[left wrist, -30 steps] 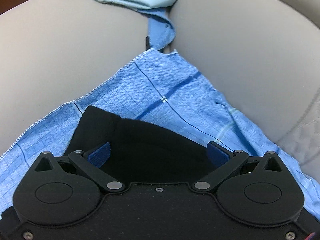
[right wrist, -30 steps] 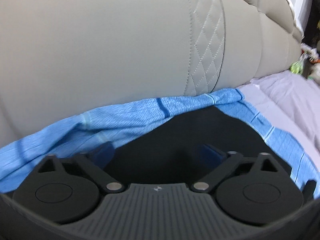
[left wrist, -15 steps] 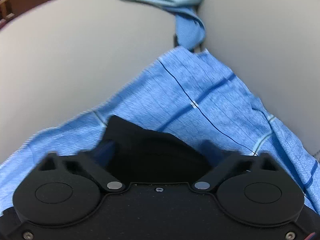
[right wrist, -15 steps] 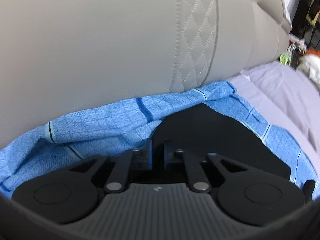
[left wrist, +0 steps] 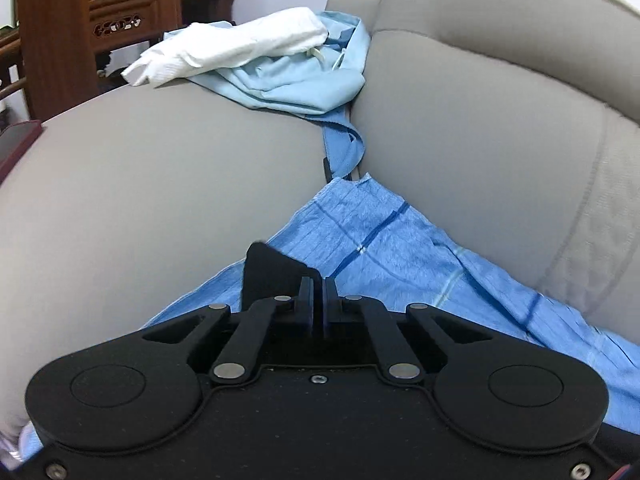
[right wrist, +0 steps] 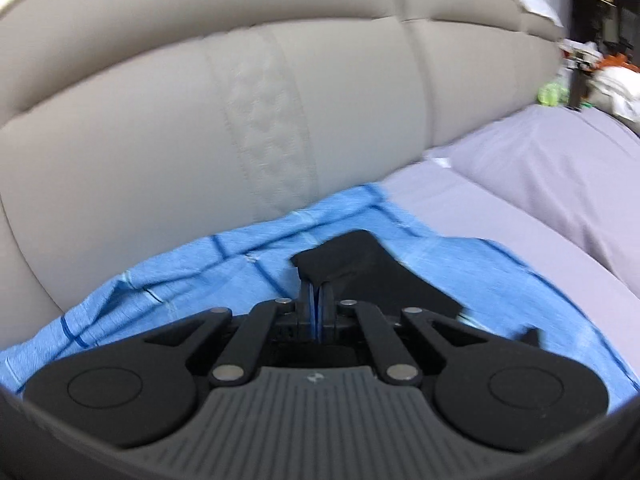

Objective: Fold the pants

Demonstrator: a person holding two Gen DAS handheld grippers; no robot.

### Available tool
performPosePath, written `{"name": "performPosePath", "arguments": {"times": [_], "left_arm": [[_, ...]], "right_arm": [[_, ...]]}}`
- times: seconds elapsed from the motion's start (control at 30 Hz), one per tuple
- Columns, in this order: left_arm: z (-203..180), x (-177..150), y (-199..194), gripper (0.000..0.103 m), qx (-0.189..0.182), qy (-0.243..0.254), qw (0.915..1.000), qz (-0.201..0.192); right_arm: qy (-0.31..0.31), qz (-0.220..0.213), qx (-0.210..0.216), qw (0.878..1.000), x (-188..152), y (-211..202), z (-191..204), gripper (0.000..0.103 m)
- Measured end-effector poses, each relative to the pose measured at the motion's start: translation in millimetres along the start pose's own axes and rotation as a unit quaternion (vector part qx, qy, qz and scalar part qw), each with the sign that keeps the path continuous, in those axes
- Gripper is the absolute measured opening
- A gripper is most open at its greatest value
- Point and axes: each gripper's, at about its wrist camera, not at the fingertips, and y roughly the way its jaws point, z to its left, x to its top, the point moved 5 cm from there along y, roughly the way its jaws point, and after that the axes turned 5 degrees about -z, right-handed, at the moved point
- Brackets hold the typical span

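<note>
Both grippers, left gripper point(left wrist: 319, 286) and right gripper point(right wrist: 316, 280), have just clenched on the black pants point(right wrist: 360, 258), which lie on the blue checked cloth point(left wrist: 384, 248) against the grey sofa point(left wrist: 160, 184).

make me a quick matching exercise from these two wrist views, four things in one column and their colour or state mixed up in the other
Things:
1. left gripper
2. black pants
3. blue checked cloth
4. white cloth

Colour or state:
A. spread under the pants on the grey sofa
B. lying on a pale blue garment at the far end
C. shut on black fabric
D. an edge pinched by the right gripper

Pairs: 1-C, 2-D, 3-A, 4-B
</note>
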Motion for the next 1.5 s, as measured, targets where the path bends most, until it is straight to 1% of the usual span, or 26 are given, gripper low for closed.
{"name": "performPosePath", "arguments": {"times": [0.13,0.27,0.37,0.47,0.63,0.8,0.87,0.97,1.0,1.03,1.1,1.17,1.2,1.23,1.27,1.3,1.33,1.37,1.43,1.5], "left_arm": [[30,-15,-40,0.004,-0.025,-0.002,0.9997,0.006],[64,-37,-81,0.004,-0.038,-0.003,0.9992,0.011],[90,-56,-111,0.004,-0.041,0.003,0.9992,0.003],[110,-77,-129,0.004,-0.04,0.016,0.9991,0.006],[135,-116,-138,0.004,-0.032,0.016,0.9989,0.031],[146,-148,-138,0.004,-0.019,0.023,0.9986,0.043],[149,-157,-136,0.004,-0.016,0.021,0.9985,0.048],[154,-168,-130,0.005,-0.012,0.021,0.9979,0.059],[156,-172,-129,0.005,-0.011,0.026,0.9977,0.061],[156,-174,-128,0.007,-0.01,0.03,0.9976,0.061],[159,-177,-127,0.009,-0.01,0.034,0.9976,0.06],[161,-178,-125,0.01,-0.008,0.035,0.9976,0.06],[162,-178,-125,0.011,-0.003,0.037,0.9976,0.059],[163,-178,-125,0.016,0.001,0.041,0.9976,0.056],[164,-177,-126,0.023,0.005,0.044,0.9977,0.052],[165,-176,-128,0.026,0.008,0.046,0.9978,0.047],[167,-174,-131,0.03,0.01,0.046,0.9981,0.04],[170,-172,-134,0.031,0.012,0.043,0.9984,0.034],[176,-167,-140,0.03,0.014,0.033,0.9992,0.02],[178,-161,-147,0.029,0.013,0.028,0.9995,-0.003]], "right_arm": [[0.038,-0.018,-0.011,0.999,-31,-36,-57,0.003],[0.064,-0.052,-0.045,0.996,-72,-77,-100,0.003],[0.081,-0.049,-0.059,0.994,-101,-98,-125,0.003],[0.077,-0.042,-0.076,0.993,-123,-112,-142,0.003],[0.075,-0.024,-0.093,0.993,-146,-121,-169,0.004],[0.055,-0.011,-0.095,0.994,-159,-123,-178,0.004],[0.053,0.002,-0.094,0.994,-163,-118,-181,0.005],[0.042,0.023,-0.103,0.994,-169,-109,-184,0.011],[0.035,0.025,-0.107,0.993,-171,-109,-184,0.025],[0.028,0.024,-0.111,0.993,-172,-109,-184,0.033],[0.016,0.023,-0.118,0.993,-173,-109,-186,0.037],[0.007,0.027,-0.126,0.992,-174,-107,-189,0.038],[0.004,0.031,-0.13,0.991,-174,-104,-192,0.041],[0.005,0.036,-0.136,0.99,-175,-102,-195,0.047],[0.007,0.035,-0.138,0.99,-174,-103,-197,0.048],[0.009,0.033,-0.137,0.99,-172,-106,-198,0.049],[0.01,0.029,-0.138,0.99,-170,-109,-198,0.053],[0.008,0.023,-0.137,0.99,-168,-112,-198,0.058],[-0.006,0.006,-0.15,0.989,-160,-118,-199,0.075],[-0.01,-0.012,-0.165,0.986,-151,-123,-207,0.082]]}}
